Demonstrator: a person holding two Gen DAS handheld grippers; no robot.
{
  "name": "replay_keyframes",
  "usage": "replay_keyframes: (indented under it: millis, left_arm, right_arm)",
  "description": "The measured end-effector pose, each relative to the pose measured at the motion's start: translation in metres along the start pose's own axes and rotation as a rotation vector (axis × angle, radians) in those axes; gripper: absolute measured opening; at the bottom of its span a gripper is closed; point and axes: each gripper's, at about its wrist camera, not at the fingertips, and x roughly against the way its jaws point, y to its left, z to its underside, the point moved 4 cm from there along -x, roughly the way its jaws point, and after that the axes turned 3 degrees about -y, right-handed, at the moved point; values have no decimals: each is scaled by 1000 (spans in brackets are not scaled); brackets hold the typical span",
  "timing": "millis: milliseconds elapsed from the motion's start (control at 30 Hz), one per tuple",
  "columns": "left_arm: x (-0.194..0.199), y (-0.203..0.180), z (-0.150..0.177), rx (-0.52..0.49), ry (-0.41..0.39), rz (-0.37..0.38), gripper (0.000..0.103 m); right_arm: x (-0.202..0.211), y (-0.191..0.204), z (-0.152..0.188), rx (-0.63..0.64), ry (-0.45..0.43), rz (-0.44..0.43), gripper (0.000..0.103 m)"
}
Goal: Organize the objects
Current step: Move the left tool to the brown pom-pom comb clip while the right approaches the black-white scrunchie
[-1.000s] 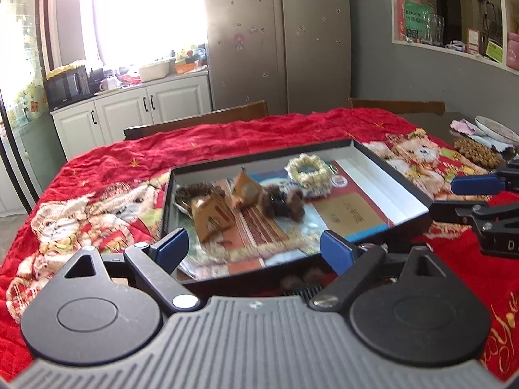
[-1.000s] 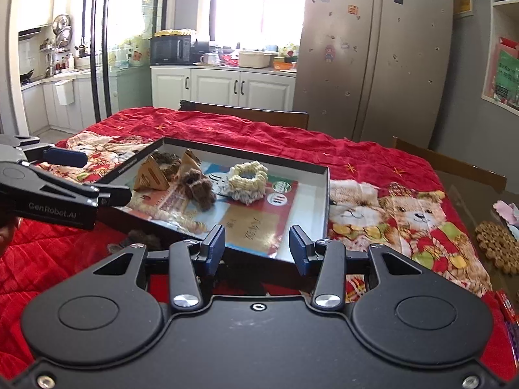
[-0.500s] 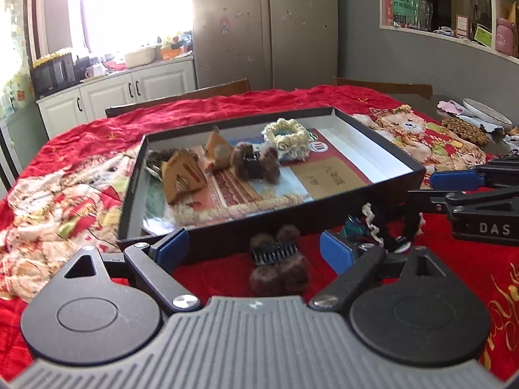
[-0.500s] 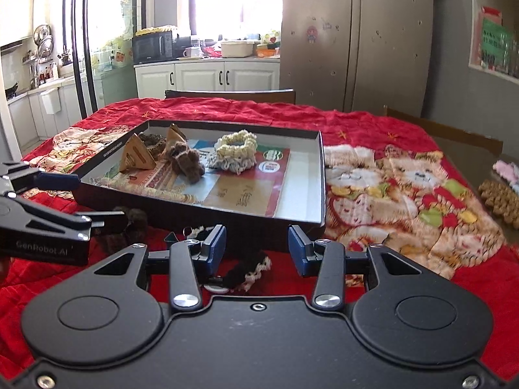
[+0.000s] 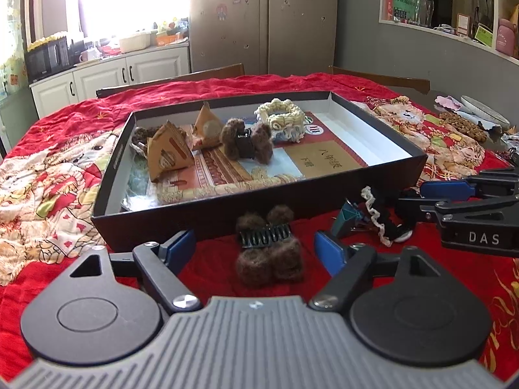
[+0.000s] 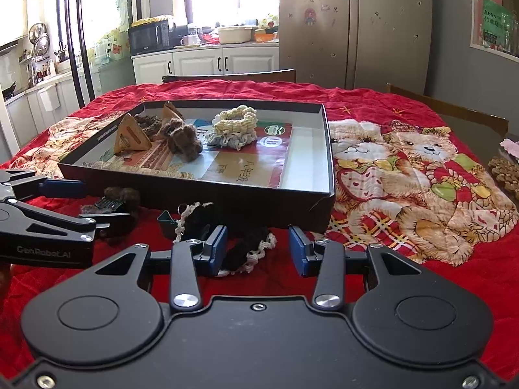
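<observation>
A black shallow box (image 5: pixel 207 207) (image 6: pixel 311 201) lies on the red cloth. In it are a brown furry hair clip (image 5: pixel 246 141), a cream scrunchie (image 5: pixel 280 115) and two tan triangular packets (image 5: pixel 167 154). A second brown furry hair clip (image 5: pixel 269 248) (image 6: pixel 113 206) lies on the cloth in front of the box, between the fingers of my open left gripper (image 5: pixel 254 246). A black scrunchie with white lace trim (image 6: pixel 246 249) (image 5: pixel 386 217) lies between the fingers of my open right gripper (image 6: pixel 258 248). A teal binder clip (image 5: pixel 348 218) lies beside it.
The red teddy-bear tablecloth (image 6: pixel 405 168) covers the table. Brown beaded coasters (image 5: pixel 467 126) and a plate (image 5: pixel 483 113) lie at the far right. Chair backs (image 5: pixel 194 76) stand behind the table, with a fridge and kitchen cabinets beyond.
Both grippers have drawn back and down from over the box to the cloth in front of it. The loose furry clip and the black scrunchie now lie between their open fingers.
</observation>
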Motion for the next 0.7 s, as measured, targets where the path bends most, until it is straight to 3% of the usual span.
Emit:
replay_keyframes:
  millis: [500, 700]
  left_arm:
    - [-9, 2, 4, 33, 31, 15, 67]
    - [-10, 1, 4, 28, 33, 16, 55]
  right_arm:
    - [-10, -1, 7, -7, 27, -4, 30]
    - [-11, -3, 8, -9, 30, -12, 26]
